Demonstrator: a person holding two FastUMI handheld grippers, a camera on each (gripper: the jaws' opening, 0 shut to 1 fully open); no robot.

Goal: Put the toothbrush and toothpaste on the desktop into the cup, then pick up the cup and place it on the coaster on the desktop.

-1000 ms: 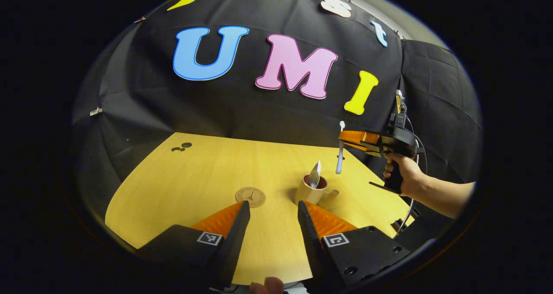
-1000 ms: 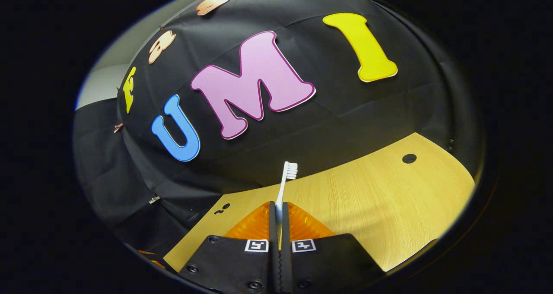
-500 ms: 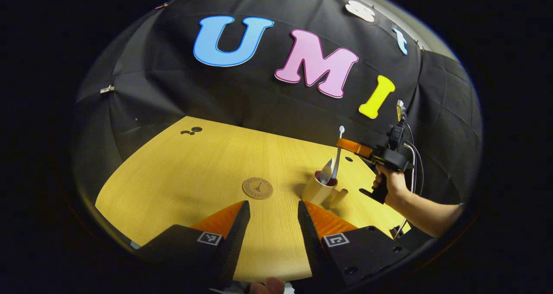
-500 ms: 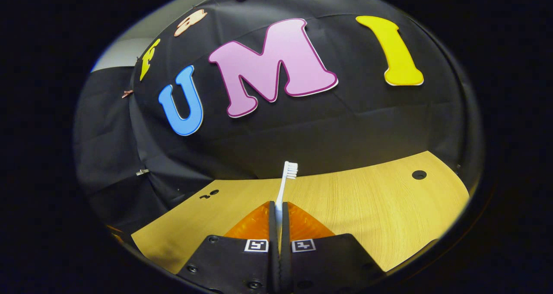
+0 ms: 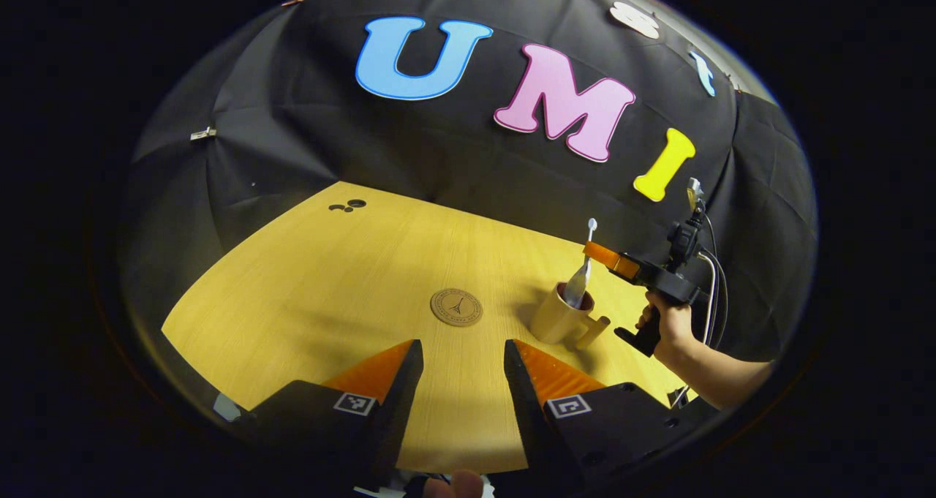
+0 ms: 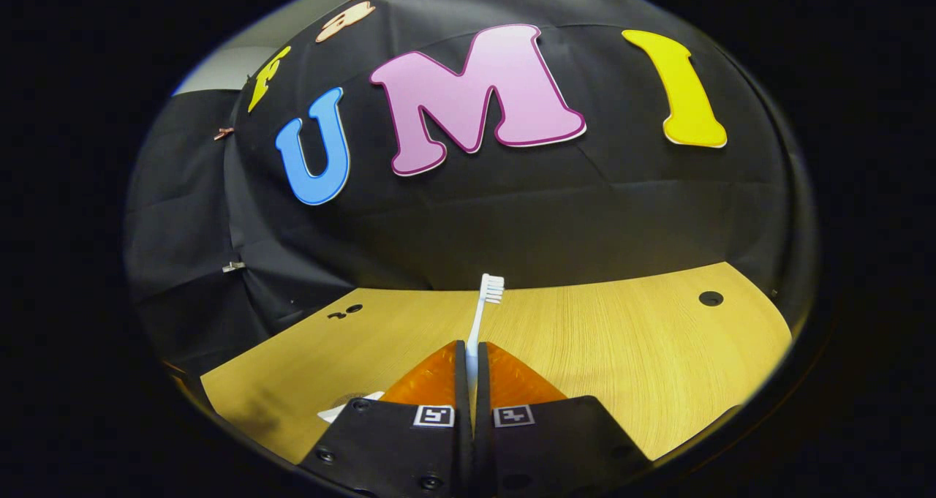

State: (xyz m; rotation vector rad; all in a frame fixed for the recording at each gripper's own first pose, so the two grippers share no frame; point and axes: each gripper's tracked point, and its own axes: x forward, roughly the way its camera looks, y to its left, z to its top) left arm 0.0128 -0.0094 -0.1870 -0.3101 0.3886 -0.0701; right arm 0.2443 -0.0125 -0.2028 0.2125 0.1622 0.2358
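Observation:
In the left gripper view a tan cup (image 5: 557,322) with a handle stands on the wooden desktop (image 5: 351,278), right of the round brown coaster (image 5: 455,307). The white toothpaste (image 5: 575,292) stands tilted inside the cup. Just above the cup's mouth is my right gripper (image 5: 596,252), shut on the white toothbrush (image 5: 589,243), which is upright with its head on top. The lower end reaches down to the mouth beside the toothpaste. In the right gripper view the toothbrush (image 6: 482,311) rises from between the right gripper's (image 6: 469,348) shut fingers. My left gripper (image 5: 463,348) is open with nothing in it, near the front edge and short of the coaster.
A person's hand (image 5: 664,324) and forearm hold the right gripper at the table's right side, with cables trailing behind. Dark cable holes (image 5: 347,206) lie at the far left of the desktop, and another hole (image 6: 710,298) at the far right. Black cloth walls stand close behind the table.
The right gripper has come down with the toothbrush from beside and above the cup to its mouth. The left gripper stays open and its view has swung left, so cup and coaster sit farther right.

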